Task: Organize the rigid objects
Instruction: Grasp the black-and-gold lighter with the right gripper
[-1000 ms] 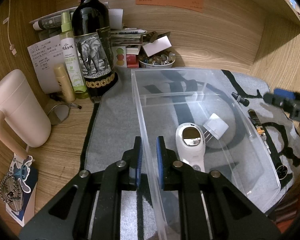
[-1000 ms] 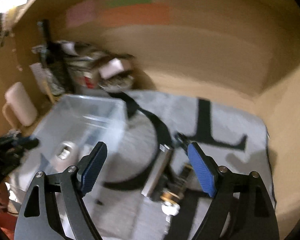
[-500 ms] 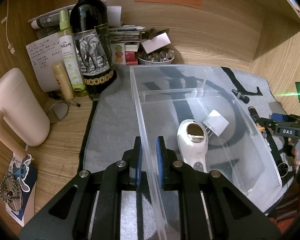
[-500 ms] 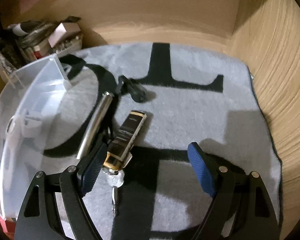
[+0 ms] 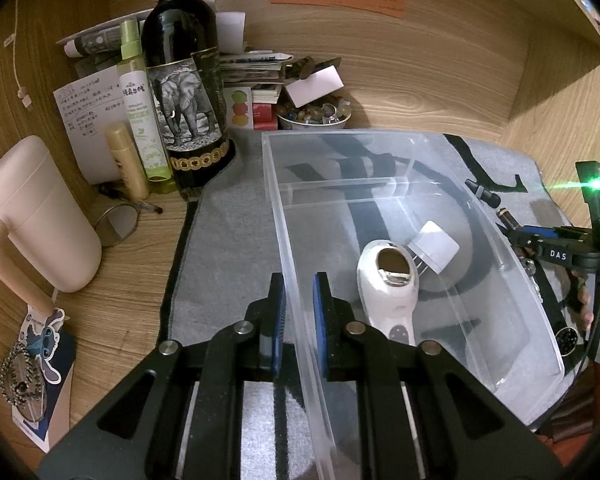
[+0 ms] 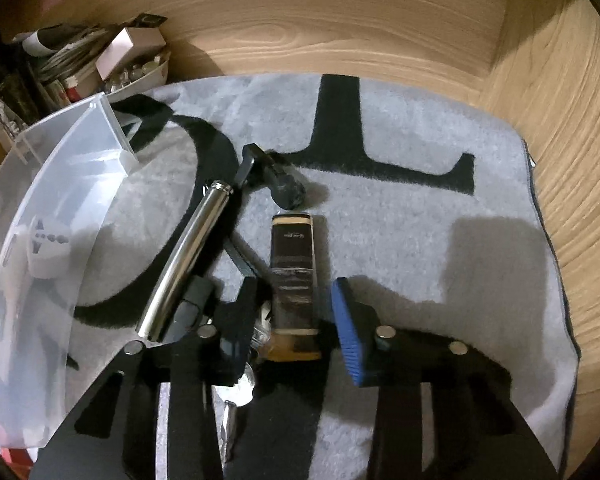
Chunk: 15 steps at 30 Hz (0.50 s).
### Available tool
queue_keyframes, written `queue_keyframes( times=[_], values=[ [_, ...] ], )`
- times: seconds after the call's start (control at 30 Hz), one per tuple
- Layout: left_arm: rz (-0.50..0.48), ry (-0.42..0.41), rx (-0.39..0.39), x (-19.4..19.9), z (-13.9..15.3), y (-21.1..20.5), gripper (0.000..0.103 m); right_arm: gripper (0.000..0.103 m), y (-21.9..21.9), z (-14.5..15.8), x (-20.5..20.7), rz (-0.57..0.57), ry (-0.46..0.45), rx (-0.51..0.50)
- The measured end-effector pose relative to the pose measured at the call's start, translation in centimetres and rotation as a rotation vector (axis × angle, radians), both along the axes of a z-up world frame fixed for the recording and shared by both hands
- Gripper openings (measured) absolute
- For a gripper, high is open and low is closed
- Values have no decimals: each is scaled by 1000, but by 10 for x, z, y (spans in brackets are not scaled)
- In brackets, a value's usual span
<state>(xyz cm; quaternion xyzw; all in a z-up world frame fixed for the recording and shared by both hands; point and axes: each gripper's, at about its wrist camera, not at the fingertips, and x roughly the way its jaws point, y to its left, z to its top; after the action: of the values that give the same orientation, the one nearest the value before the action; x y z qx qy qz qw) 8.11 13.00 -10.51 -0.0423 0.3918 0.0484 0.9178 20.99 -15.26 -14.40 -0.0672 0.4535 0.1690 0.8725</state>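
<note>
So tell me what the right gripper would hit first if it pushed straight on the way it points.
The right gripper, whose jaws have just been closing, already has the dark rectangular bottle between its fingers. Pushing on, it would likely run along that bottle and into the grey mat beneath; depth is unclear.

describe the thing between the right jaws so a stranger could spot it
On the grey mat, right of the clear plastic bin, a flat dark bottle lies lengthwise between the right gripper jaws. Unlike the curved chrome tube beside it, it is rectangular, with cream and gold ends.
</note>
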Motion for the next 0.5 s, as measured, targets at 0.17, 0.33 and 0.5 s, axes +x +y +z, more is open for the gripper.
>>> queue_keyframes(
  times=[0.17,0.33,0.5],
  values=[
    [-1,0,1,0,0,2,13,22,-1,0,-1,8,-6,7],
    [0,-5,3,-1,0,4,13,22,-5,7,-6,2,-32,14],
    [0,-5,3,-1,0,4,13,22,-11,26,-15,-5,-79,43]
  ],
)
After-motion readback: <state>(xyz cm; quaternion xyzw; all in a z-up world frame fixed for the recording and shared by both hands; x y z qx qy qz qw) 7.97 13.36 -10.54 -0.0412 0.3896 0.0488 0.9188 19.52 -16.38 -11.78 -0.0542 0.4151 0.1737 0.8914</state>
